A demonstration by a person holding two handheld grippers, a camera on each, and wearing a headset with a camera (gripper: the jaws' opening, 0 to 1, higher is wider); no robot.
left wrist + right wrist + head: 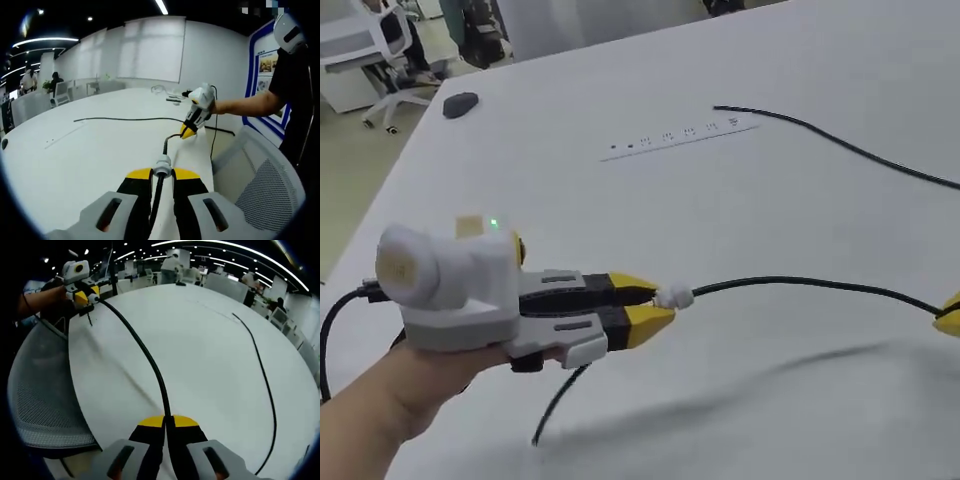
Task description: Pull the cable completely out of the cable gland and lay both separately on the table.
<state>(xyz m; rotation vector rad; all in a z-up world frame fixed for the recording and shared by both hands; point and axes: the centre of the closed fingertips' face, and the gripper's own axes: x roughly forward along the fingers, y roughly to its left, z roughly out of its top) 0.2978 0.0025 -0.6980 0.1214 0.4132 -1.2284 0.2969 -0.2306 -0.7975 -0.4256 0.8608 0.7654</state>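
Note:
In the head view my left gripper point(655, 305), held in a hand at the lower left, is shut on a small white cable gland point(673, 297). A black cable point(800, 284) runs from the gland rightward to my right gripper point(950, 315) at the frame edge, and its tail point(555, 405) hangs out behind the gland. The left gripper view has the gland point(162, 166) between my yellow jaws point(162, 173), with the cable point(165, 145) leading to the right gripper point(186, 132). In the right gripper view my jaws point(165, 420) are shut on the cable point(145, 355), which reaches the left gripper point(89, 296).
On the white table point(620, 210) lie a white power strip point(680, 135), a second black cable point(840, 145) and a dark mouse point(460, 103). An office chair point(370, 50) stands past the far left edge. A mesh chair point(45, 405) stands by the table's near edge.

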